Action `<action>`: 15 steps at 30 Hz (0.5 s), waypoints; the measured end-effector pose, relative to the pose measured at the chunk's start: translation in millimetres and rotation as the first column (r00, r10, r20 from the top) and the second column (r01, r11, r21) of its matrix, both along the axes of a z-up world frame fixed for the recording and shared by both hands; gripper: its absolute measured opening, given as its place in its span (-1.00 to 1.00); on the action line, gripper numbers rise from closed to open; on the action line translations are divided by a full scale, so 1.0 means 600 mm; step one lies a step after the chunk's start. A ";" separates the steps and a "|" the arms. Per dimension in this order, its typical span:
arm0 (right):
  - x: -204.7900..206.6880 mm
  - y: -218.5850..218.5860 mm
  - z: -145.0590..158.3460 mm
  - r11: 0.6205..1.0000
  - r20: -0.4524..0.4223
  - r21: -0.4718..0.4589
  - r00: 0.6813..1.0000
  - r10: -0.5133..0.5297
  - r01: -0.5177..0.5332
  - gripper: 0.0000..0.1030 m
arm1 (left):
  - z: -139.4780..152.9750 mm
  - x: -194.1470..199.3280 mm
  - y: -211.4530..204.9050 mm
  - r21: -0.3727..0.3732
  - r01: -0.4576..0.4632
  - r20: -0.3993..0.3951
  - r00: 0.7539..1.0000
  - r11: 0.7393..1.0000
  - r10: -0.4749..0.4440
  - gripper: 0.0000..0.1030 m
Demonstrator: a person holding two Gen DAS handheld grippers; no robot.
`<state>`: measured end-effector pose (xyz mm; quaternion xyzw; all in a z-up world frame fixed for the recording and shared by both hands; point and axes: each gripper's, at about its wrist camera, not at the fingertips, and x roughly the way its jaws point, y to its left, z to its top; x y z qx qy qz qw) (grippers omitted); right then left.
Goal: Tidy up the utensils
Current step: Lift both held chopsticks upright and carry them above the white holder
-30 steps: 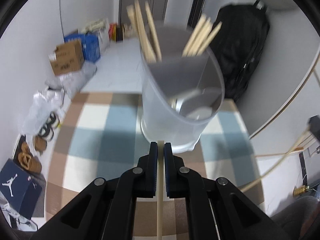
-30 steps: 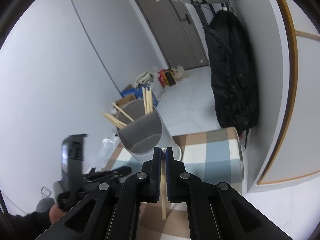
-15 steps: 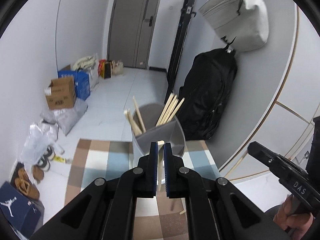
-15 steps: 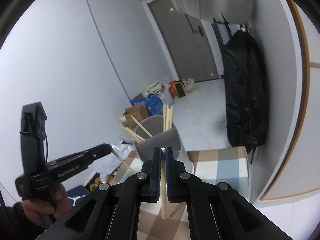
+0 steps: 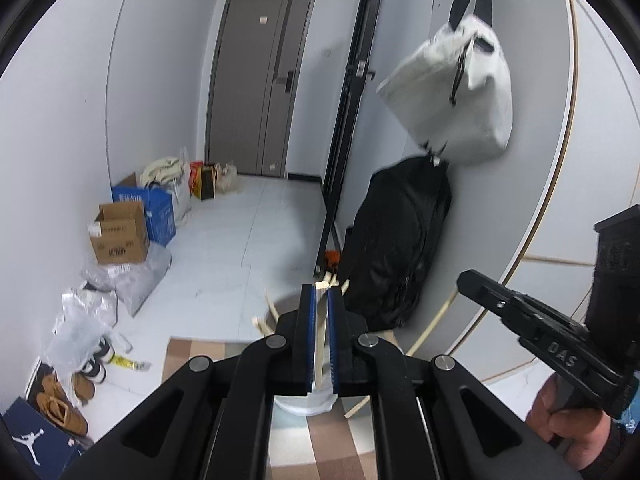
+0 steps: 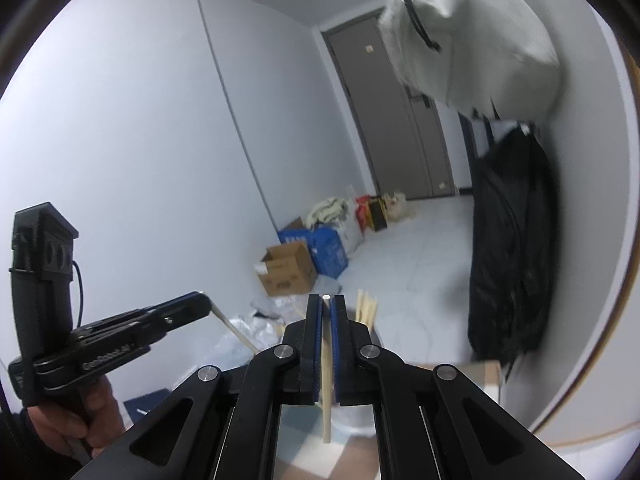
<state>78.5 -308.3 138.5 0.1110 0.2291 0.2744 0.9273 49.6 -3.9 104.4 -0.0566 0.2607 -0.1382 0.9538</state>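
In the left wrist view, my left gripper (image 5: 319, 300) sits at lower centre, its blue-lined jaws clamped narrowly on a pale wooden chopstick (image 5: 319, 344) that runs down between them. Directly behind the jaws stands the translucent grey plastic utensil holder (image 5: 306, 400) on the checked brown-and-blue tablecloth (image 5: 288, 440), largely hidden; further wooden chopsticks (image 5: 262, 322) project from it at the left.

In the right wrist view, my right gripper (image 6: 327, 304) is likewise closed tight on a second pale wooden chopstick (image 6: 327, 408), which hangs below the jaws at lower centre. A black backpack (image 6: 508, 248) leans against the wall at the right.
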 end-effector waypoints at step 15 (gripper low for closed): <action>0.107 0.072 0.098 0.998 0.123 -0.055 0.992 0.018 -0.011 -0.93 | 0.052 0.071 0.022 0.014 -0.017 0.063 0.998 1.000 0.016 -0.96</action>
